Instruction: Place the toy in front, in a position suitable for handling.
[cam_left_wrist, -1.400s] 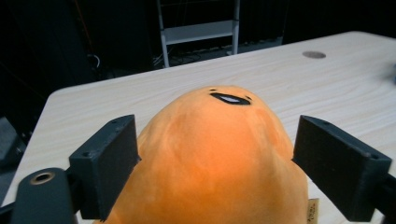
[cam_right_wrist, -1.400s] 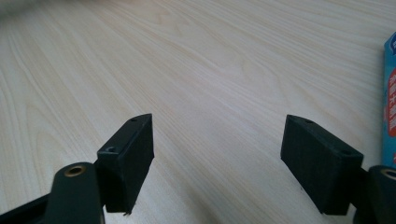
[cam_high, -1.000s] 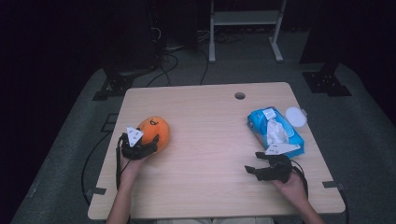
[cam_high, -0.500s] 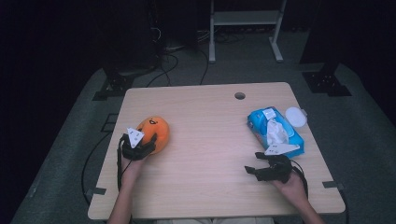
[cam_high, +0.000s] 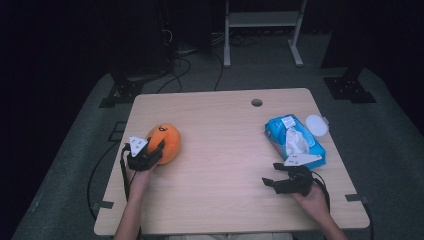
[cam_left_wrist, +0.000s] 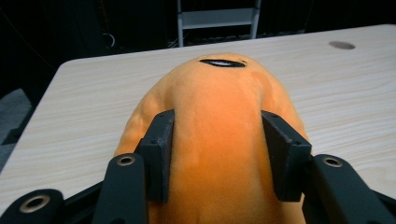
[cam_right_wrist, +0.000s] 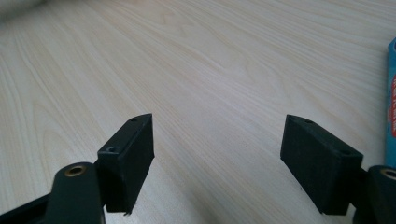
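A: What has the left gripper got between its jaws?

B: An orange plush toy. In the left gripper view the two black jaws press into the soft sides of the orange plush toy, one on each flank, and the fabric bulges up between them. It reaches well past the jaw tips, and a small dark oval mark sits on its far end.

A: Does the high view add anything?

B: It shows the toy lying on the wooden surface with the left hand behind the gripper, and a grey three-cornered plate on top of the gripper. The pinch of the jaws into the plush is clear only from the gripper's own camera.

A: And the right gripper?

B: Its jaws stand wide apart with bare wood between them, seen plainly in the right gripper view. They hold nothing. At the far right edge of that view, just outside the right-hand jaw, is a strip of blue: the wet wipes pack.

A: Can you tell what that strip is from there?

B: Not from there. The high view shows the whole wet wipes pack, blue, with a white tissue pulled up from its opening, lying just ahead of the right gripper's jaws. A white round lid lies at its far side, touching or nearly so.
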